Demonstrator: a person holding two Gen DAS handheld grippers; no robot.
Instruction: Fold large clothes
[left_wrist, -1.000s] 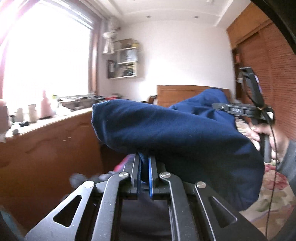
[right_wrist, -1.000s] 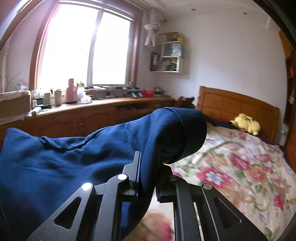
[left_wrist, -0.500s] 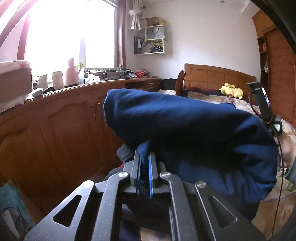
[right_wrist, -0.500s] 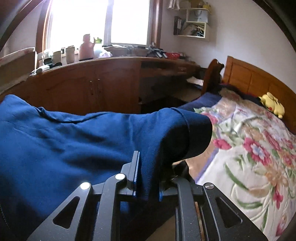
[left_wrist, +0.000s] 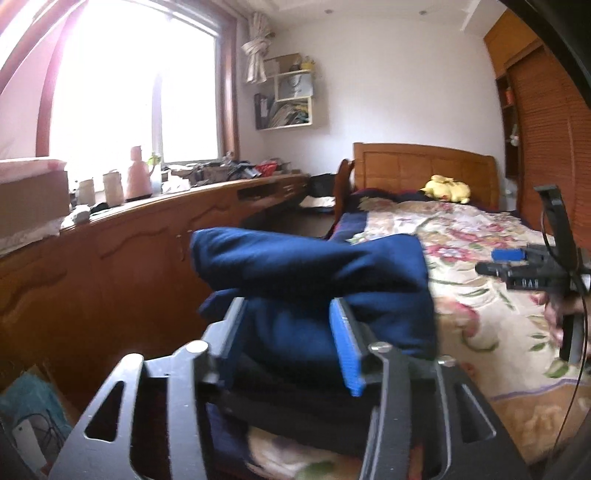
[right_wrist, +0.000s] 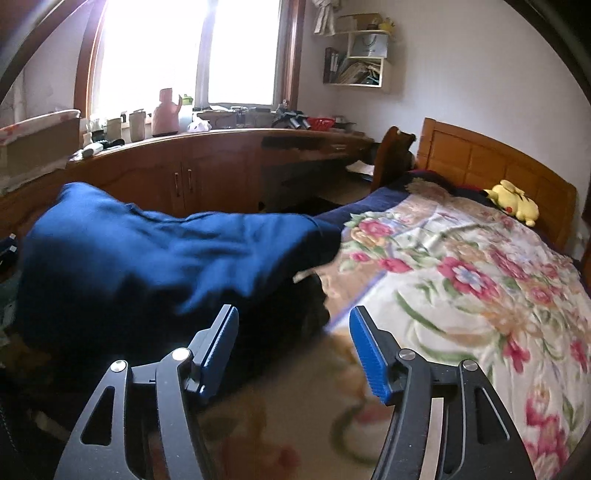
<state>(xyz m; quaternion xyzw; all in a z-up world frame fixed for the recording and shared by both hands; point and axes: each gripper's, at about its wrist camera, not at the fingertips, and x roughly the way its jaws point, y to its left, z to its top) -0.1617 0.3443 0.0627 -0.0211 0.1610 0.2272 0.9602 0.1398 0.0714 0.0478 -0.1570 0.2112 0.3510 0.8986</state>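
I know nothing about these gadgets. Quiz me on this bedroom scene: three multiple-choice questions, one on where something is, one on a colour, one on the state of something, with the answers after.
1. Where does the yellow plush toy lie?
A. on the windowsill
B. on the bed by the wooden headboard
C. on the wall shelf

2. What colour is the large garment being folded?
A. dark blue
B. red
C. white

3. How do the right gripper's jaws stand?
A. clamped on the garment
B. apart, with nothing pressed between them
C. shut on a cable

Answers:
1 B: it rests at the head of the bed, against the headboard.
2 A: the cloth is navy in both views.
3 B: the blue pads stand wide, having just been opening, with the garment ahead of them and not gripped.
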